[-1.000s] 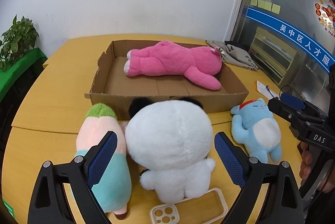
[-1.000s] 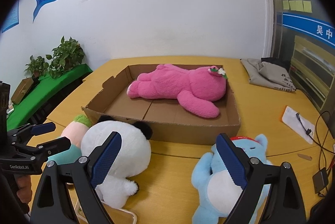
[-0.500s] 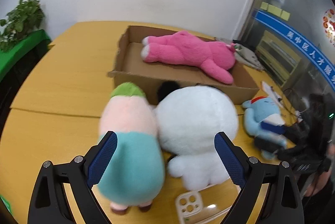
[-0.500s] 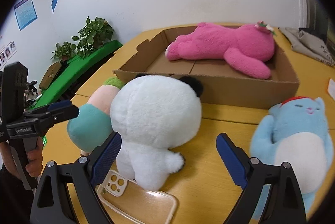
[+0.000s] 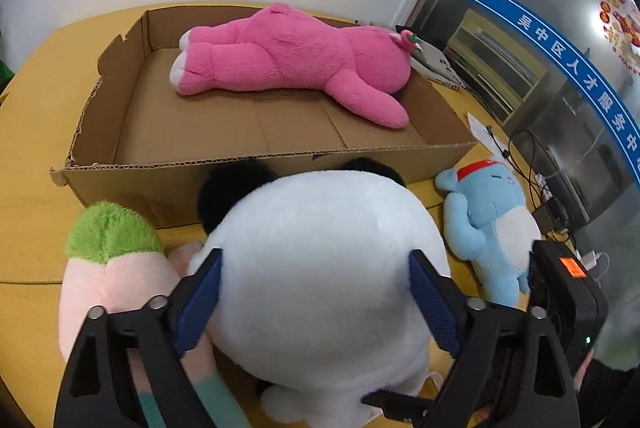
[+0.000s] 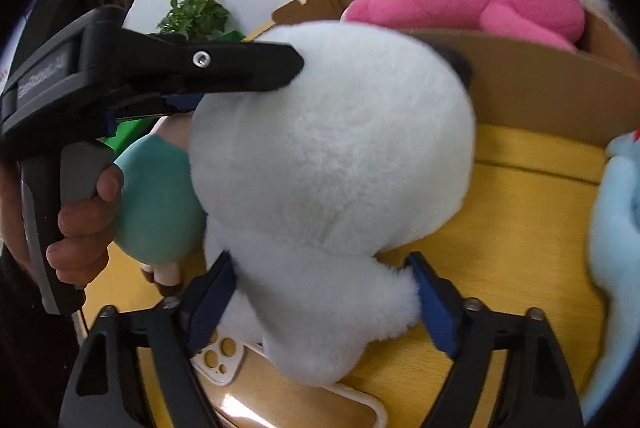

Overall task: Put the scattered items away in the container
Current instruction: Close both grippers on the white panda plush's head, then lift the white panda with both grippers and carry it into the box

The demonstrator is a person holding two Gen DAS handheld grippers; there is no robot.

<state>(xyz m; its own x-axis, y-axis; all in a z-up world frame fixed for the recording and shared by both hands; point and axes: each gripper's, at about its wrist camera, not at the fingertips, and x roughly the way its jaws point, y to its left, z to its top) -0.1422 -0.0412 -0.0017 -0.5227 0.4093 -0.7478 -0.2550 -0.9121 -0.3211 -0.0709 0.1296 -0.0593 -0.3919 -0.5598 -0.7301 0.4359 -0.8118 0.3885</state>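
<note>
Both grippers are closing around the white panda plush [image 5: 320,268], left gripper [image 5: 316,292] straddling its round head at frame centre, right gripper [image 6: 320,292] straddling its lower body, with the cardboard box [image 5: 160,175] lying just beyond, toward the top.

Yellow wooden tabletop [image 5: 36,131], open cardboard box [image 5: 160,179] at 12 o'clock, white panda plush [image 5: 320,268] at centre, pink-and-teal plush [image 5: 116,284] touching it at 9 o'clock, blue plush [image 5: 492,228] at 3 o'clock, clear phone case [image 6: 224,360] at 6 o'clock partly beneath the panda
</note>
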